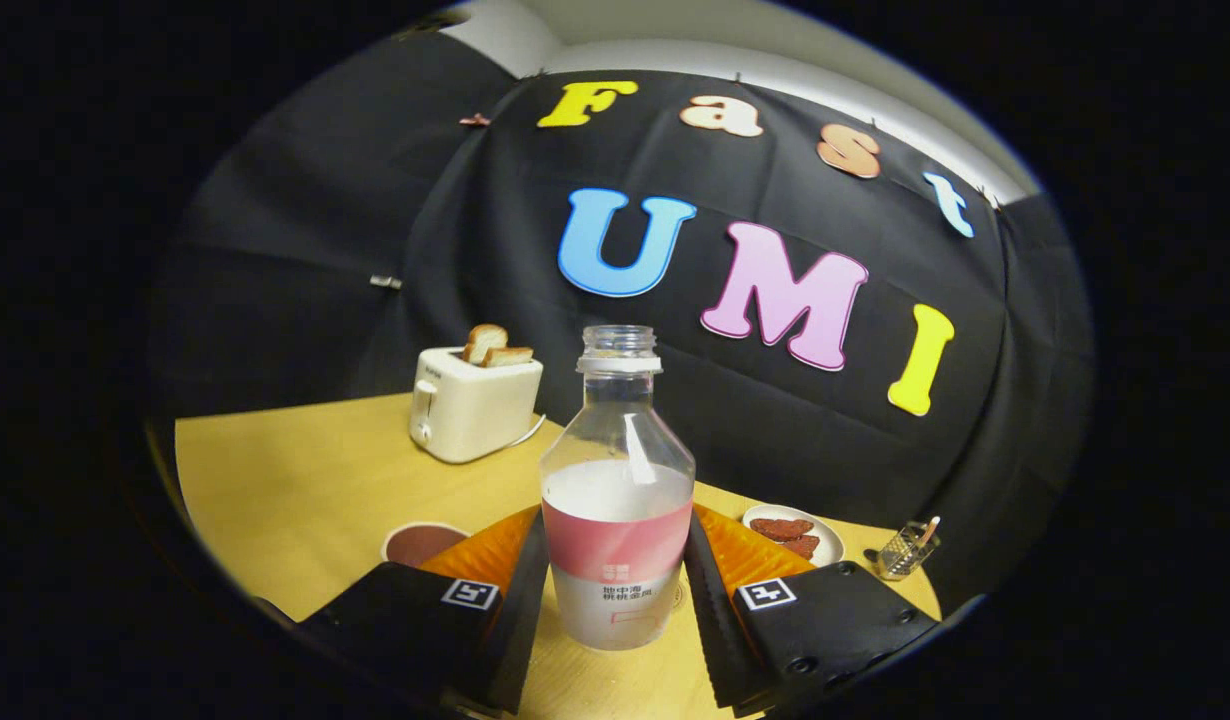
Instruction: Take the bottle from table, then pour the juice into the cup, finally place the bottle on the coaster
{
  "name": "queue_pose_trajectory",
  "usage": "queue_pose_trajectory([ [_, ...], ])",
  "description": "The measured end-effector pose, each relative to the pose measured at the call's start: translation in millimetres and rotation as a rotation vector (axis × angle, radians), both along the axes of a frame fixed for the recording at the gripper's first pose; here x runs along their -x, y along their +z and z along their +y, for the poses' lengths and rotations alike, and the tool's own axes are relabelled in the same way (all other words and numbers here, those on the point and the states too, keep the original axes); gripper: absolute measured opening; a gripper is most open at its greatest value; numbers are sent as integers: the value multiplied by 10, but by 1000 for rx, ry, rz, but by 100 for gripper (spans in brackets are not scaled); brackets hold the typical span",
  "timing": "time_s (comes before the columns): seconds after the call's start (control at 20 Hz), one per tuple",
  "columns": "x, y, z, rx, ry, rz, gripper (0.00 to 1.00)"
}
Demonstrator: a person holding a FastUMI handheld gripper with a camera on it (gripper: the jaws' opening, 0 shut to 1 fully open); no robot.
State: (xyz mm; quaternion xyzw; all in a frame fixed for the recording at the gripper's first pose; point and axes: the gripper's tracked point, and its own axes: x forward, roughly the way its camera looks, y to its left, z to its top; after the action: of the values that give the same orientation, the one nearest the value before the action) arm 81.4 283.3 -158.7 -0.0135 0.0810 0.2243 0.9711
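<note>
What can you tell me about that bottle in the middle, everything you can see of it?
The bottle looks like clear plastic, with no cap on its threaded neck and a pink and white label round its body. Pale, whitish juice fills it to just above the label. It stands upright on the wooden table, between the two fingers of the tongs. The fingers sit close at each side of it, but whether they press on it cannot be told.
</note>
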Motion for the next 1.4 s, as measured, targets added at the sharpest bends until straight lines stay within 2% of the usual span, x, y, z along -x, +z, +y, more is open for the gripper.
queue_pose_trajectory([
  [0.15, -217, 92, -161, -64, -53, -10, 72],
  [0.5, -584, -10, -384, -92, -112, -55, 72],
  [1.4, -995, -1017, -136, -137, -163, 27, 73],
])
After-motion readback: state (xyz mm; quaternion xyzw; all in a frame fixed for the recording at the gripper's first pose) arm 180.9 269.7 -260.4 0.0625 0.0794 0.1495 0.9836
